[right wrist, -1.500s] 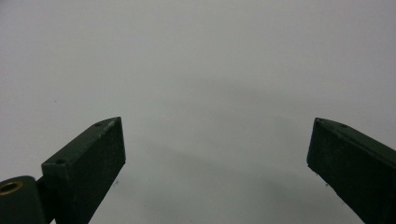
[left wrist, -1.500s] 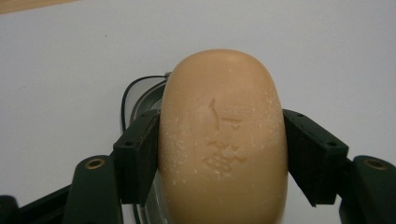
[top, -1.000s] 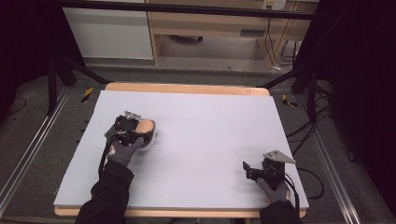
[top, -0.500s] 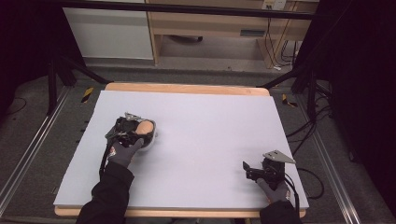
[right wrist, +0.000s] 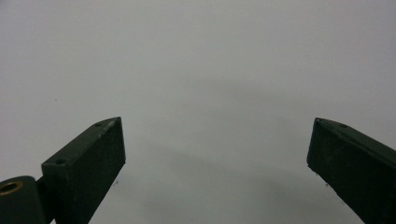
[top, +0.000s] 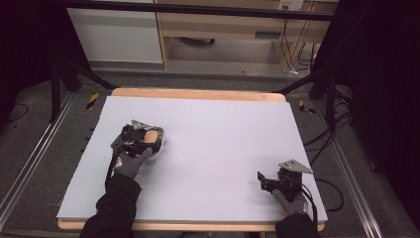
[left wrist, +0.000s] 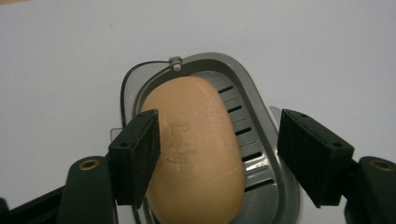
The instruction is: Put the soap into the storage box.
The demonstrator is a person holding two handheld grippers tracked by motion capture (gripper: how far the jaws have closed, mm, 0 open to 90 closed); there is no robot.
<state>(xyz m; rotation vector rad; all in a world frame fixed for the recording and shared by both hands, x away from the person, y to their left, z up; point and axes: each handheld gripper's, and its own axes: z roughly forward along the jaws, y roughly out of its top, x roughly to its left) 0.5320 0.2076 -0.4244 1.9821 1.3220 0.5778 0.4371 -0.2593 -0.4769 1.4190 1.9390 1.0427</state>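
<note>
Soap (left wrist: 196, 149) lies lengthwise in its dish (left wrist: 261, 140), between the left tool's (left wrist: 219, 163) jaws, which have just been opening; right pad stands off it.

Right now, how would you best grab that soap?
Across its narrow width, on the two long sides of the soap, coming from above. It lies lengthwise in the dish, and the left gripper, jaws just opening, already straddles it.
</note>
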